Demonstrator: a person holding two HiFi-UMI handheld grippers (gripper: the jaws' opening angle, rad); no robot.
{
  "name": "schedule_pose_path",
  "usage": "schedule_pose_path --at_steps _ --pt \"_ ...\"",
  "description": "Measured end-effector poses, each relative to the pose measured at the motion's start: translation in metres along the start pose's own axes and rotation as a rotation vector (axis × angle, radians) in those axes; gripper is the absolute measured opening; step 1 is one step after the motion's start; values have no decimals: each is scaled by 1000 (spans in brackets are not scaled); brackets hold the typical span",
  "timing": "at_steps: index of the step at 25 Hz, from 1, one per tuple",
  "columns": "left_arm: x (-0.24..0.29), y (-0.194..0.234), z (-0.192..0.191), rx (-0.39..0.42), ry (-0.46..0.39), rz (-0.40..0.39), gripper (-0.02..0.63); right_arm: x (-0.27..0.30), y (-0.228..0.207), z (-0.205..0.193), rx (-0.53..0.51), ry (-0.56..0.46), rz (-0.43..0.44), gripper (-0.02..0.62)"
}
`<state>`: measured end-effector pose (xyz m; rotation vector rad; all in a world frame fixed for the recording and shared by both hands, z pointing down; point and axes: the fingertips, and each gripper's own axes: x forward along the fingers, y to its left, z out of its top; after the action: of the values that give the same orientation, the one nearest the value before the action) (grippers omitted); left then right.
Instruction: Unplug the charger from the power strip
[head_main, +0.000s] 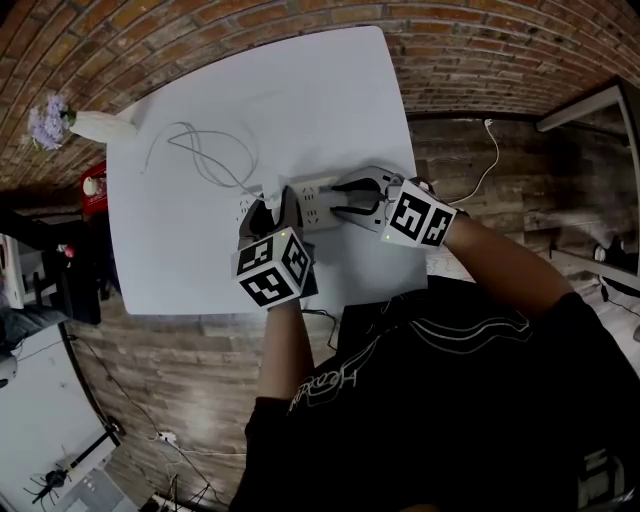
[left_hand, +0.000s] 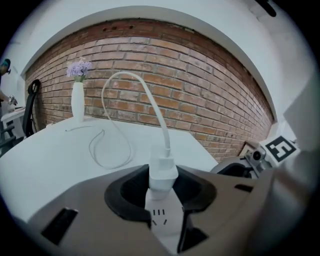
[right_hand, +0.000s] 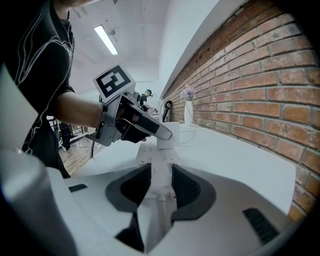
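Left claw (left_hand: 163, 180), partly closed, grips the white block-shaped charger (left_hand: 162, 167), which is seated in the long white plastic power strip (right_hand: 155, 152). Right claw (right_hand: 160, 177) clamps the strip's cord end. Pull the charger straight out with the strip held flat. The thin white cable (left_hand: 150, 100) loops slack across the white tabletop (left_hand: 45, 155). Nothing obstructs, and the white vase (left_hand: 77, 102) stands well apart.

The charger (left_hand: 163, 172) stands on the power strip (head_main: 316, 202) on the table (head_main: 300, 100), vase (head_main: 100, 125) at its far-left corner.
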<state>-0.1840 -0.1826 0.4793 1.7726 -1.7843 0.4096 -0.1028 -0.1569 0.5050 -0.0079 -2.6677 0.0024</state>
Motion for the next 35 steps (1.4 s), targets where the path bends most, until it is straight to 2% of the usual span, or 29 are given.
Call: schedule_pose_path --at_steps 2,7,10,12,15,18,21,27,29,31,35 --pt "-1 0 0 15 -4 19 138 0 0 0 -1 0 1 112" --pt "-2 -9 3 168 -36 132 137 -1 -1 1 -1 1 -7 112" --pt "-3 -11 3 195 -39 140 136 -1 -1 1 3 -1 -5 112" --pt "-6 -9 7 137 -52 102 137 0 -1 1 6 -1 -5 112" --pt "-23 6 44 -39 -156 45 135 0 -1 1 5 0 -1 112" --pt "-37 23 79 -115 -186 -2 137 -2 0 0 6 0 -2 112" --pt "-45 27 89 -124 -178 -44 137 -2 -1 1 10 2 -4 112" --pt "-58 6 80 -138 -146 -139 137 1 -2 0 32 34 0 110" --pt "-66 -4 79 -136 -148 -179 137 0 -7 0 65 33 -28 75" --pt "-74 -15 80 -140 -152 -226 137 -9 -15 5 135 -12 -73 36" --pt "-91 -30 85 -154 -153 -313 137 -38 -24 36 248 -122 -122 20"
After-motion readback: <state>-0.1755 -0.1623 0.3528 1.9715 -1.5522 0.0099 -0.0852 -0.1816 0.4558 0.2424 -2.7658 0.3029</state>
